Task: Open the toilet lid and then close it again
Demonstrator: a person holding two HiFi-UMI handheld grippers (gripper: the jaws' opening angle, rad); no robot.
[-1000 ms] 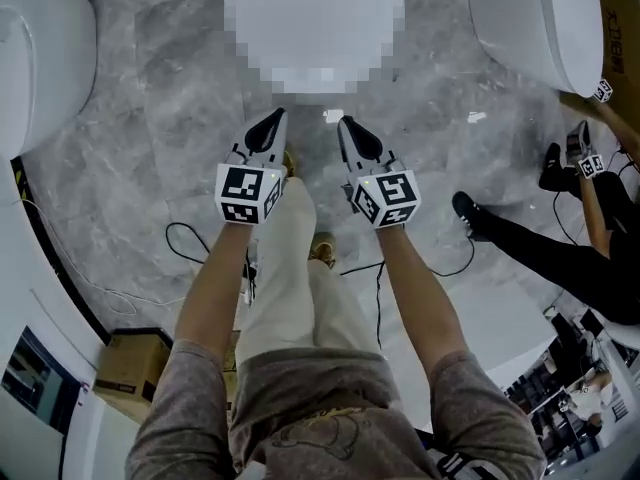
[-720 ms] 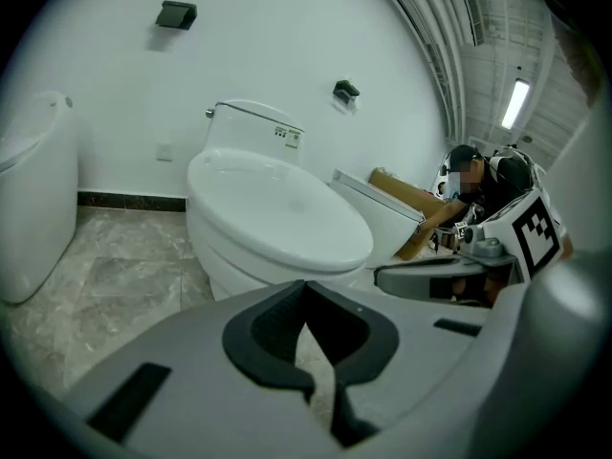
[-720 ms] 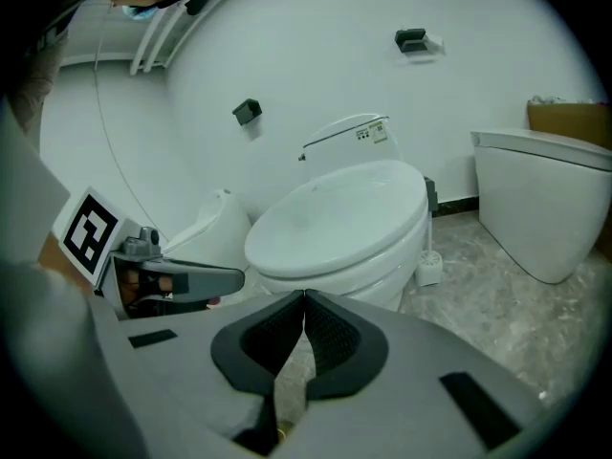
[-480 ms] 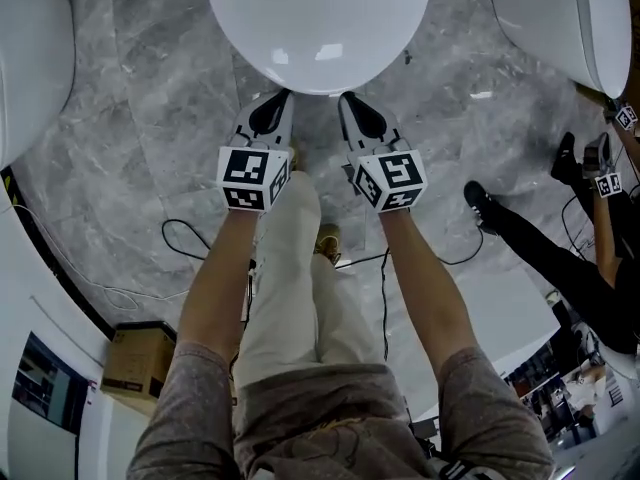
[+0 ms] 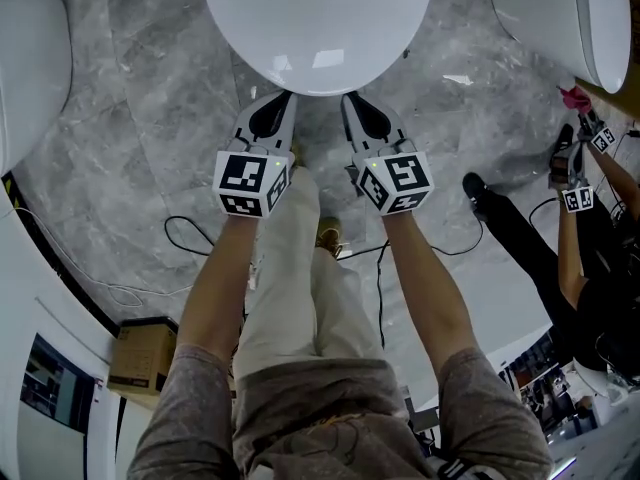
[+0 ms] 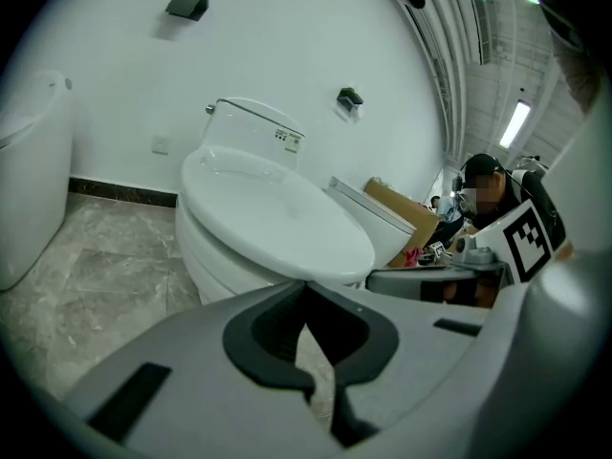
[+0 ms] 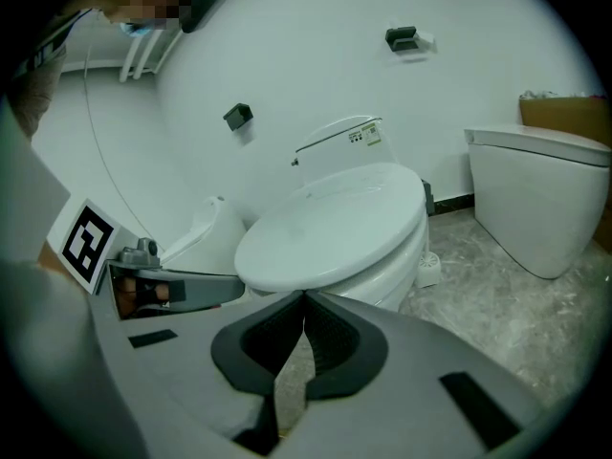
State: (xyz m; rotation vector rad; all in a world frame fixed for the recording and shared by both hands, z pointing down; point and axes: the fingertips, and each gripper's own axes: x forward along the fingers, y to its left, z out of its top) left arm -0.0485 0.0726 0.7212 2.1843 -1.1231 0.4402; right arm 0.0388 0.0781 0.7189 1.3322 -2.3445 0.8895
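The white toilet's lid (image 5: 316,23) is down and fills the top middle of the head view. My left gripper (image 5: 275,103) and right gripper (image 5: 355,103) point at its front rim, side by side, tips just short of the edge. Both are shut with nothing between the jaws. In the left gripper view the closed lid (image 6: 273,208) lies just beyond my left gripper (image 6: 306,285), with the tank (image 6: 253,127) behind it. The right gripper view shows the lid (image 7: 335,223) just past my right gripper (image 7: 306,296).
Another white toilet (image 5: 30,58) stands at the left and one more (image 5: 550,18) at the right. A second person (image 5: 575,268) with grippers crouches at the right. Cables (image 5: 190,238) trail on the grey marble floor, and a cardboard box (image 5: 140,353) sits lower left.
Both grippers have come down and closer to the lid's front rim, still shut. The person at the right has shifted their arms.
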